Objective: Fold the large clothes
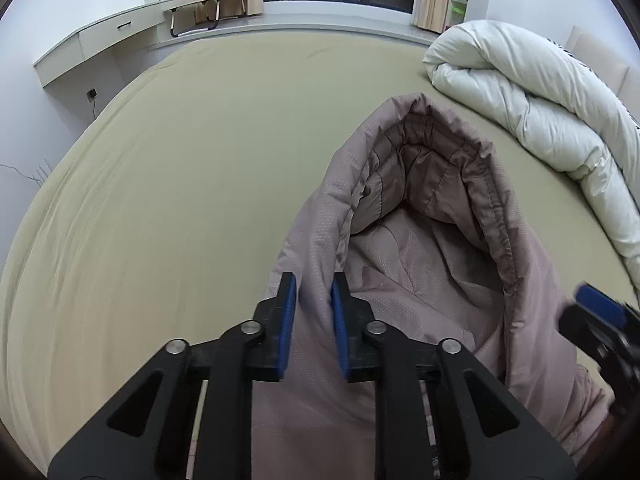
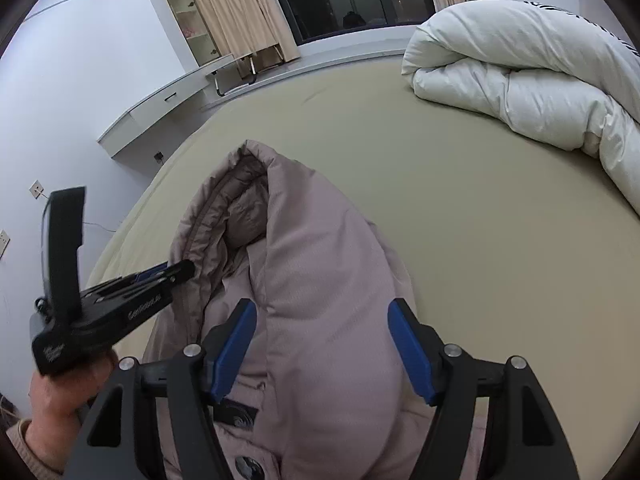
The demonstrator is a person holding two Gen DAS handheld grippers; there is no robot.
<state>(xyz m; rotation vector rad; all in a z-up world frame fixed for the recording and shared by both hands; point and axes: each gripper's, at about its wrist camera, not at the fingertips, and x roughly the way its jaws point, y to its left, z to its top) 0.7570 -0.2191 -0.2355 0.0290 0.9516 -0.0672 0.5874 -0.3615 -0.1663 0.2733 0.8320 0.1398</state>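
Two tools are working one garment: a dusty-pink quilted puffer jacket with a hood (image 1: 420,216) lies on the near right part of the olive-tan bed (image 1: 180,180), hood pointing toward the far window. The left tool (image 1: 314,304) has its blue pads drawn narrow, pinching a ridge of the jacket's shoulder fabric near the hood's left side. The right tool (image 2: 322,344) stands wide, its jaws straddling the puffed right side of the jacket without pressing it, by the look of it. A rolled white duvet (image 1: 540,112) sits far right, well apart.

My read on handling: this jacket is light but bulky, soft and springy, with a smooth shell that may slide between the pads. Thin single layers could slip, so a seam, the hood's gathered edge or a shoulder line looks the surer place to grip. Expect the padding to puff back after each fold.
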